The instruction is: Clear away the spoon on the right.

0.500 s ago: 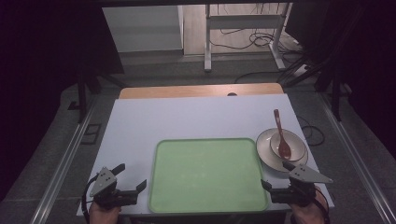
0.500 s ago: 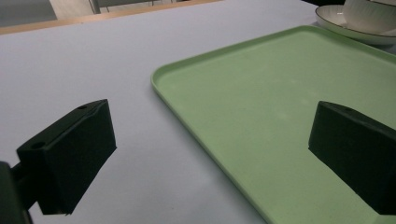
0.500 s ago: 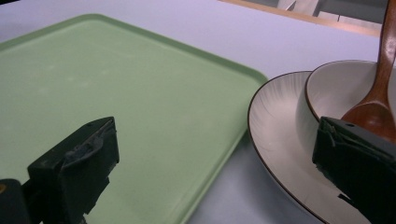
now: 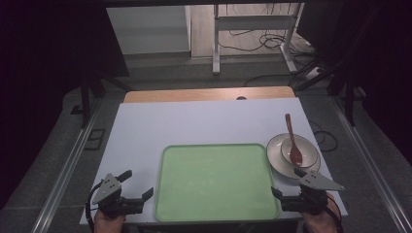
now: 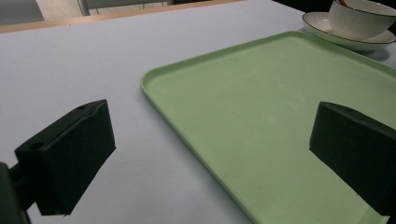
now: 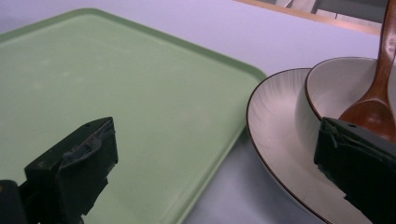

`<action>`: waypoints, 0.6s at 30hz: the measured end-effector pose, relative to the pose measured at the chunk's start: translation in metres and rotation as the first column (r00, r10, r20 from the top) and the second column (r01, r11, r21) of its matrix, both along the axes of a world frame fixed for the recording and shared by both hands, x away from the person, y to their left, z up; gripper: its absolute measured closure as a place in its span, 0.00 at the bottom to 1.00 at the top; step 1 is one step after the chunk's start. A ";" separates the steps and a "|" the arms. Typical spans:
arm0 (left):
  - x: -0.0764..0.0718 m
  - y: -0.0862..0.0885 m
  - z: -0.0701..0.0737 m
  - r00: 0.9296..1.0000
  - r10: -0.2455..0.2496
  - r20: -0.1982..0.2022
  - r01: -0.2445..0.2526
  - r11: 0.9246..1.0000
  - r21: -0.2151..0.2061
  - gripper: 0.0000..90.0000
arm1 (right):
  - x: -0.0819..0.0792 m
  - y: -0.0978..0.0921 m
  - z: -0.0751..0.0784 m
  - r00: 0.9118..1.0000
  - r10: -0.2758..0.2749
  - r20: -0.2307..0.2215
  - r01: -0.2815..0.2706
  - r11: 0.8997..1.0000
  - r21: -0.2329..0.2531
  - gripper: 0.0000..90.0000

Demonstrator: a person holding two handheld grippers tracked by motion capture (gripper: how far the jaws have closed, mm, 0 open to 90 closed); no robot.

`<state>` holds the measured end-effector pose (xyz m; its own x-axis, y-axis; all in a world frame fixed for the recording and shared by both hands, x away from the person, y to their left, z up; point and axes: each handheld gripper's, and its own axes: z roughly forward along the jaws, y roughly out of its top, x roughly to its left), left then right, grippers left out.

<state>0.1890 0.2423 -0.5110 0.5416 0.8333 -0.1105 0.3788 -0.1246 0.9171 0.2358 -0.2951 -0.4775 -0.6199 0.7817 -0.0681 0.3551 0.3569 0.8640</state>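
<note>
The left gripper (image 4: 137,184) rested at the near edge of the surface (image 4: 204,126), just left of the tray (image 4: 216,182), its jaws spread wide and empty. In the left gripper view the tray's (image 5: 261,116) near-left corner lay between those jaws, and one jaw hung over the green floor.

The tray sat flat at the near middle of the surface, bare. It looked like thin moulded plastic: light, fairly stiff, smooth and likely slippery, with a low raised rim that offers the only real hold. A pinch on the rim at both short sides would probably keep it level.

Just right of the tray stood the plate (image 4: 277,160), nearly touching the rim, with the bowl (image 4: 303,145) on it and the spoon (image 4: 293,141) leaning in the bowl, handle pointing away. These appear to be ceramic, so heavier, hard and breakable, and the spoon is loose and could slide out if tipped.

The right gripper (image 4: 286,187) hovered at the tray's near-right corner, released and empty. In the right gripper view one jaw stood over the tray (image 6: 116,84) and the other before the plate (image 6: 275,121).
</note>
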 end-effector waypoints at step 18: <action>0.000 -0.002 0.000 1.000 0.007 -0.004 -0.007 1.000 0.015 0.00 | 0.001 0.002 0.006 1.000 -0.002 0.016 0.002 1.000 -0.010 0.00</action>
